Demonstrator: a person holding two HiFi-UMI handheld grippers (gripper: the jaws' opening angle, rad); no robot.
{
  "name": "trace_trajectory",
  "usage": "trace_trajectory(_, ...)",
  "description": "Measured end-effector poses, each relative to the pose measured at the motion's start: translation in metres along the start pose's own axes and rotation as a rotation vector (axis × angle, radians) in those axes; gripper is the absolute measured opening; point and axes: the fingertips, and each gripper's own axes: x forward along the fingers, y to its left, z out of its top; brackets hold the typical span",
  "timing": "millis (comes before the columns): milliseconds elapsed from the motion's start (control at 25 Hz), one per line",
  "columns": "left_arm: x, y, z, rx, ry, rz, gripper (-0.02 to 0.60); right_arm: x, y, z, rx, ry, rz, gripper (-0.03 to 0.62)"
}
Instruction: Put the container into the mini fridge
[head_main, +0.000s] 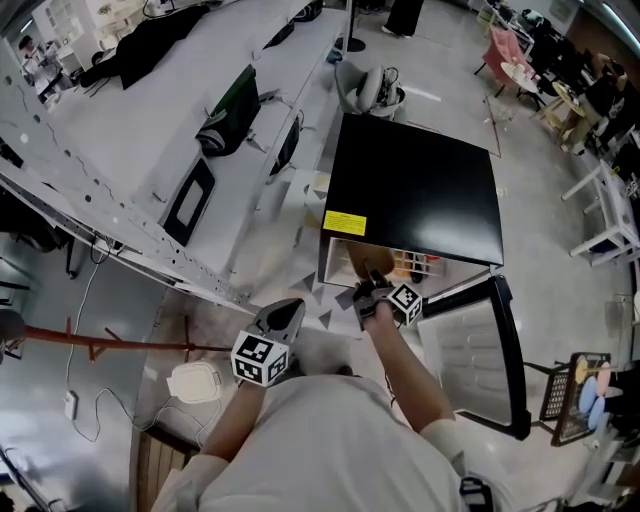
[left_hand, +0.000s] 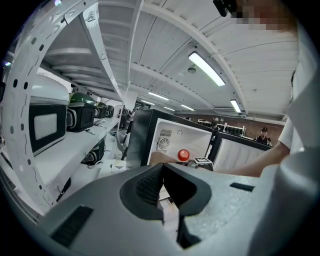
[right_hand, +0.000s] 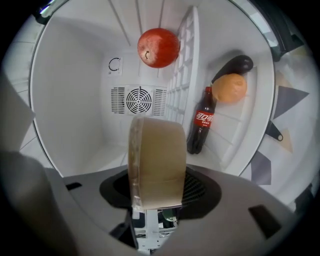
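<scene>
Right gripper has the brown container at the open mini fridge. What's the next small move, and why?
Probably ease the right gripper further in and set the container on the wire shelf near the apple. Its jaws clamp the container just at the opening, and the cola bottle and orange crowd the other compartment.

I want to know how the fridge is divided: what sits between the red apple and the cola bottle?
A white wire shelf separates the red apple from the cola bottle; the right gripper view shows it.
</scene>
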Motion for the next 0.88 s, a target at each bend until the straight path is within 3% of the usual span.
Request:
trace_trajectory(280, -0.003, 0.006, -0.001, -0.004, 0.001, -0.002, 0.005, 0.006, -0.004, 0.001, 0.048, -0.008, 0.031, 0.222)
trace_trajectory(440, -0.005, 0.006, 0.000, -0.003, 0.003, -0.004, 0.005, 0.005, 0.001, 0.001, 0.036, -0.006, 0.035, 0.329)
trace_trajectory(880, 0.002, -0.002, 0.002, 0.001, -0.003, -0.053, 0.005, -0.015, -0.002, -0.001, -0.018, -0.004, -0.003, 0.408)
